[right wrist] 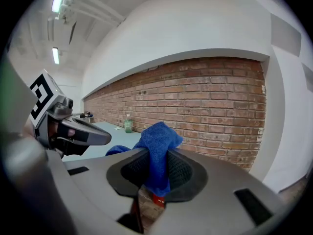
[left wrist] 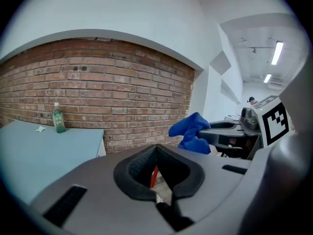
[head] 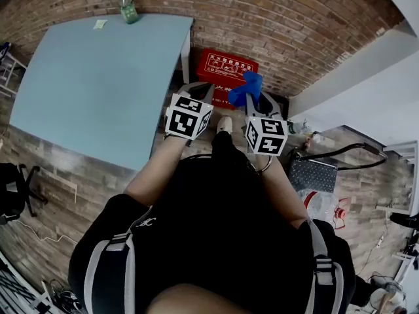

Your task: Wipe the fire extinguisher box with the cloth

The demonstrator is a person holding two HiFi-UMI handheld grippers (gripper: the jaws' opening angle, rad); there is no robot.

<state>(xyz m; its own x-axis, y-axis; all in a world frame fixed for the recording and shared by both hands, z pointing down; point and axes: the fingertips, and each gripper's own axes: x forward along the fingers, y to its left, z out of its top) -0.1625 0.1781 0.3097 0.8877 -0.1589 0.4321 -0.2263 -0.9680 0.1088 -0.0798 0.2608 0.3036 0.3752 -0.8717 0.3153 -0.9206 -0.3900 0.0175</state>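
Right gripper (right wrist: 155,177) pinches the blue cloth (right wrist: 157,143) tight, left gripper (left wrist: 157,165) closed on nothing, both short of the red box (head: 221,69) by the wall, so hard rubbing (my guess) could tug the cloth free.

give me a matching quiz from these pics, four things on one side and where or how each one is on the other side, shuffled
Things:
1. cloth
2. fire extinguisher box
3. bottle
4. left gripper

Place or state:
a. green, stands at the far edge of the table, by the brick wall
b. jaws together, nothing between them
c. red, at the foot of the brick wall
d. blue, pinched in the right gripper

Pairs: 1-d, 2-c, 3-a, 4-b
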